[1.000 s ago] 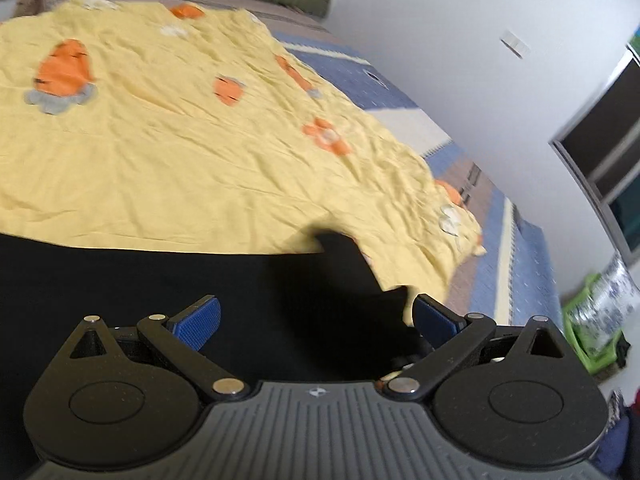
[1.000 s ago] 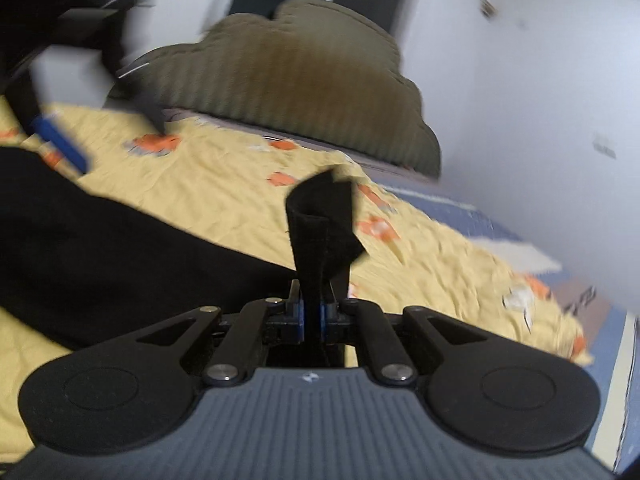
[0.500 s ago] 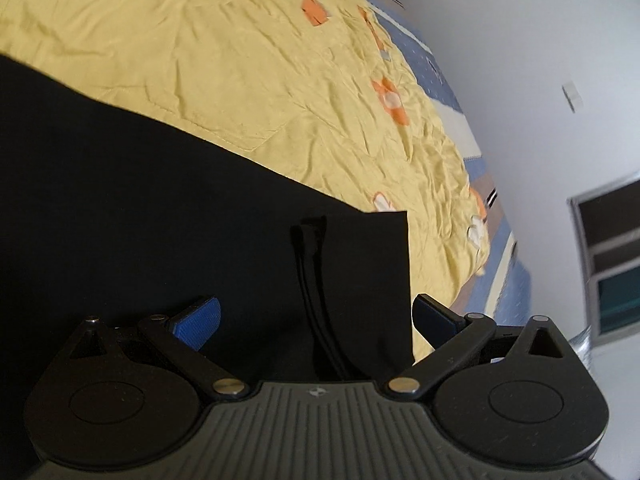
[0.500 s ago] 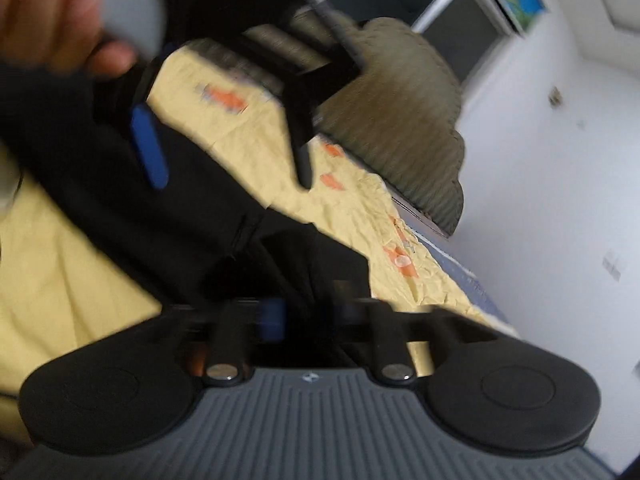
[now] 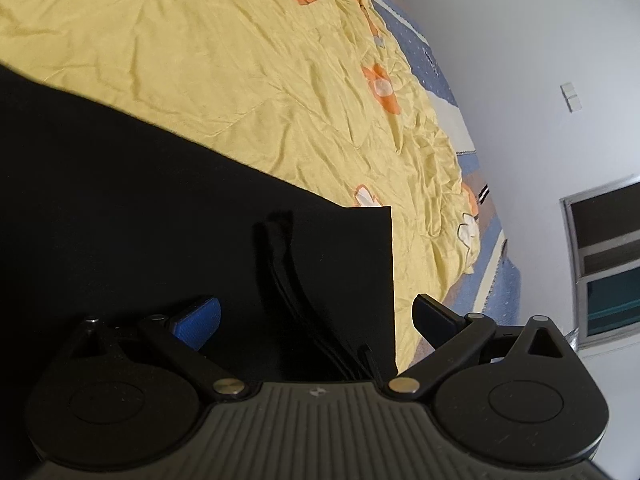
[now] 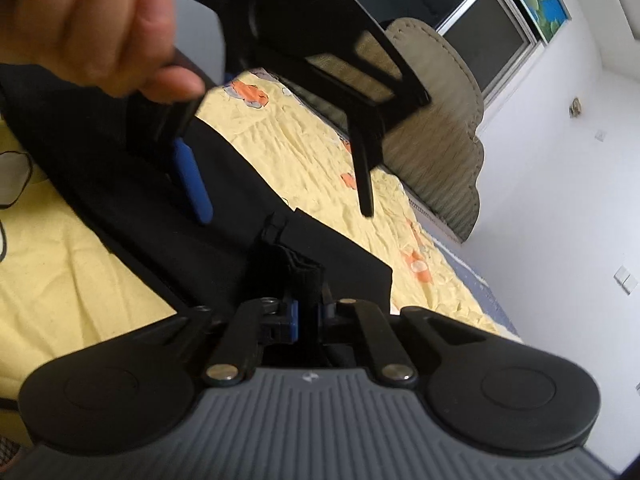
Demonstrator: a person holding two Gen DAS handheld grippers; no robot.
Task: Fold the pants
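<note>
Black pants (image 5: 132, 208) lie flat on a yellow bedspread (image 5: 224, 60), one squared end toward the bed's right side. My left gripper (image 5: 316, 316) is open just above that end, its blue pad over the cloth and a raised fold of fabric (image 5: 288, 272) between the fingers. It also shows from the right wrist view (image 6: 280, 200), open and held by a hand. My right gripper (image 6: 308, 316) is shut on a bunched edge of the pants (image 6: 296, 268), low over the bed.
The yellow bedspread with orange prints covers the bed; a blue patterned sheet (image 5: 424, 52) shows at its edge. A padded headboard (image 6: 432, 136) stands at the far end, white walls and a window (image 6: 448, 4) beyond.
My right gripper has come down from holding the pants end in the air to low over the bed. My left gripper has moved over the laid-down end and stays open.
</note>
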